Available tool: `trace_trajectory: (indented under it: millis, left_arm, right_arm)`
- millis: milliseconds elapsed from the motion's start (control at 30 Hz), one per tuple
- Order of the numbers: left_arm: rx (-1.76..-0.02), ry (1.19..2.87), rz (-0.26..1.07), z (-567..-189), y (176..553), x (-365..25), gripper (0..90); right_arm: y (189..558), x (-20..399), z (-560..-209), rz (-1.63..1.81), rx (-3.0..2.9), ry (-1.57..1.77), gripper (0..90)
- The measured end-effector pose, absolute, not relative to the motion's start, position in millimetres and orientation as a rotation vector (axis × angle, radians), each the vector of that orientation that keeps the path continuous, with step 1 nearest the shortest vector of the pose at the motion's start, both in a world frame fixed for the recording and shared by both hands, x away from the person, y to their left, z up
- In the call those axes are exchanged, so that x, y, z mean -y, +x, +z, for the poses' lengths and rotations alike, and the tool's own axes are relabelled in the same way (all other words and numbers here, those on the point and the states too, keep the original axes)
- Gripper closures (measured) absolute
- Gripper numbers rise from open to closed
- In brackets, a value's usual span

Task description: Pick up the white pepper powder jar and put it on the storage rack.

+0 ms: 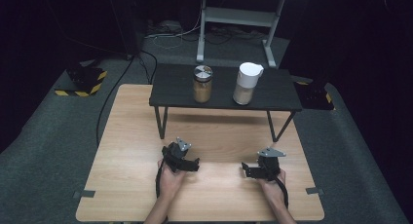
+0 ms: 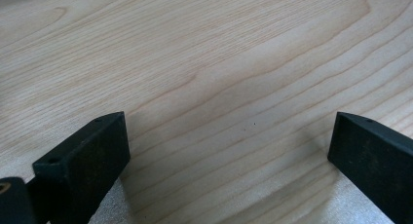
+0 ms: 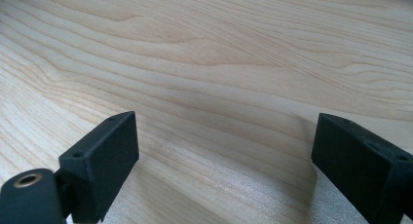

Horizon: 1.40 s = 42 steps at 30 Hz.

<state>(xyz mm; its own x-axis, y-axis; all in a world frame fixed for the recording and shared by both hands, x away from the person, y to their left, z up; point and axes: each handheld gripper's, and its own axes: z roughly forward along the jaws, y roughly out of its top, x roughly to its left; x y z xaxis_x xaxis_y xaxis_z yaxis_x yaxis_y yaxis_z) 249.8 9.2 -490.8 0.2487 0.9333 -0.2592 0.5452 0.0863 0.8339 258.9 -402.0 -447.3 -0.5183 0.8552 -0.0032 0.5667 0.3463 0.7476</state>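
My left gripper [image 1: 194, 163] rests low over the light wooden table [image 1: 136, 136] near its front, held in a hand and pointing toward the middle. Its jaws stand wide apart over bare wood in the left gripper view [image 2: 229, 136]. My right gripper [image 1: 245, 169] sits opposite, pointing inward, and is open with nothing between its fingers [image 3: 224, 141]. At the back, a low black shelf [image 1: 170, 90] carries a glass jar [image 1: 202, 84] with a metal lid and brown contents. Beside the jar stands a white lidded jug [image 1: 247, 84].
The shelf stands on thin black legs [image 1: 159, 121] over the far half of the table. Grey carpet surrounds the table, with hazard-striped black bases [image 1: 83, 82] at left and right. A white desk frame [image 1: 234, 19] and cables lie behind.
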Motion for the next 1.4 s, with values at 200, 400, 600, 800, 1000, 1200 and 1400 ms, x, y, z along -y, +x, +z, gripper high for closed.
trace_trajectory:
  millis: [200,400,600,800,1000,1200,1400]
  left_arm:
    - [-1.417,1.578,0.518,-491.0,249.7,-9.1,1.4]
    - [-1.416,1.585,0.518,-490.4,249.8,-9.5,1.4]
    - [-1.415,1.588,0.52,-490.2,249.9,-9.6,1.5]
    - [-1.412,1.591,0.52,-490.1,249.9,-10.0,1.5]
    - [-1.413,1.591,0.52,-490.0,249.9,-10.0,1.6]
    - [-1.413,1.59,0.52,-490.1,249.8,-9.9,1.6]
    - [-1.413,1.59,0.519,-490.1,249.8,-10.0,1.6]
  right_arm:
    - [262.8,398.1,-445.4,0.957,-2.243,1.247,8.1]
    - [263.1,396.4,-445.0,0.947,-2.238,1.259,6.2]
    - [263.5,396.8,-445.0,0.949,-2.24,1.26,6.0]
    - [263.8,397.1,-445.0,0.951,-2.241,1.26,6.0]
    - [263.9,397.2,-445.0,0.95,-2.242,1.26,6.0]
    - [263.9,397.3,-445.1,0.952,-2.241,1.261,6.0]
    - [263.9,397.2,-445.1,0.952,-2.241,1.261,6.0]
